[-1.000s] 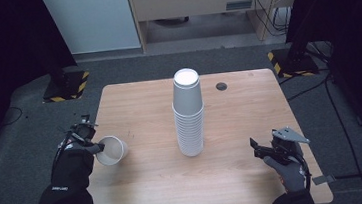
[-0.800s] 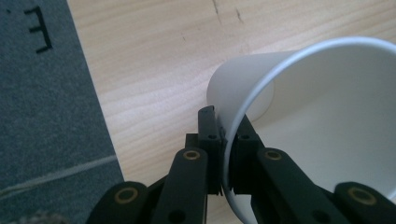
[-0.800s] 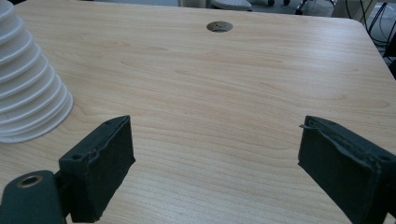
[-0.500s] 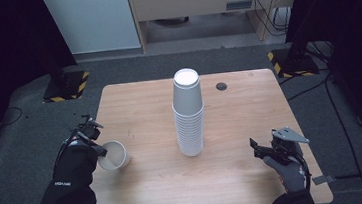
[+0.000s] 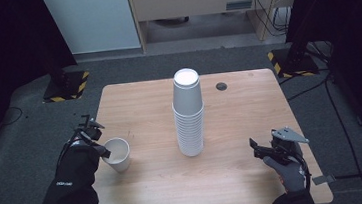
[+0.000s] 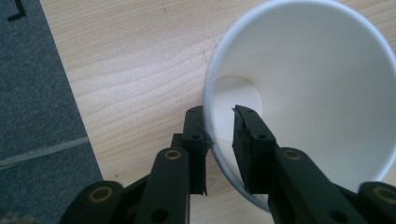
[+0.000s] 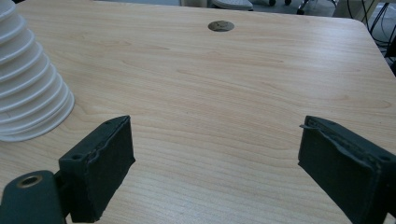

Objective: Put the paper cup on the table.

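A single white paper cup (image 5: 117, 157) stands upright on the wooden table (image 5: 249, 105) near its left edge. My left gripper (image 5: 104, 152) straddles the cup's rim, one jaw outside the wall and one inside. In the left gripper view the left gripper (image 6: 219, 116) has just been opening, and a gap shows between the inner jaw and the cup (image 6: 317, 88) wall. A tall stack of upturned white cups (image 5: 189, 116) stands mid-table. My right gripper (image 5: 255, 150) rests at the near right, open and empty, with the stack (image 7: 28, 93) off to its left.
A small dark round grommet (image 5: 221, 86) sits in the table top behind the stack, also seen far ahead as the grommet (image 7: 221, 26) in the right gripper view. Grey carpet surrounds the table, with striped stand bases at the back corners.
The cup has come down from a tilted hold to stand upright on the table, slightly nearer. The left jaws have parted around its rim. The right gripper has not moved.
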The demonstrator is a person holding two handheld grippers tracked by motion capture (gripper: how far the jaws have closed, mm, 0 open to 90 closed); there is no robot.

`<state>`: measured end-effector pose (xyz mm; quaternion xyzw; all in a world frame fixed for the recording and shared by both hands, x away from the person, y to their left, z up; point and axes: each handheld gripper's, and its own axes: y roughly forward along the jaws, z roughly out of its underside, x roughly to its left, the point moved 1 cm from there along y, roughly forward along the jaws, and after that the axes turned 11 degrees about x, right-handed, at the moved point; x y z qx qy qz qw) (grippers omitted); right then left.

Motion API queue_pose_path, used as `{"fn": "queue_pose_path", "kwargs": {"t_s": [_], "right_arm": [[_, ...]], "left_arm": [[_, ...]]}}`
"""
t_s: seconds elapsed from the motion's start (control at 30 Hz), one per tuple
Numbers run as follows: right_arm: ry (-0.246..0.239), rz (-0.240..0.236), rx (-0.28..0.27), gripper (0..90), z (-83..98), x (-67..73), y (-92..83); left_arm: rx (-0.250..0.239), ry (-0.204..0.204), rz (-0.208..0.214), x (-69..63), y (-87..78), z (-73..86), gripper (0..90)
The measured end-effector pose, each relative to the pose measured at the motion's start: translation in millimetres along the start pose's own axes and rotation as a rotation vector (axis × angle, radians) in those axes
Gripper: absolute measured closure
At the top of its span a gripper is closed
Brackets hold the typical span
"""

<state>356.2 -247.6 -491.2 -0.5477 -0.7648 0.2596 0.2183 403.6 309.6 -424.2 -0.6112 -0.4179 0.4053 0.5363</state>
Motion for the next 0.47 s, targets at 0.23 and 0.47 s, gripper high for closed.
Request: {"fn": "queue_pose_path", "kwargs": {"t_s": [0.23,0.47], "right_arm": [[0.000,0.002,-0.002,10.4,0.0,0.2,0.1],[0.001,0.007,-0.006,10.3,-0.3,-1.0,0.2]], "left_arm": [[-0.120,0.007,-0.003,1.1,-1.9,5.0,58.2],[-0.300,0.007,-0.027,-1.1,-8.2,15.1,50.8]]}}
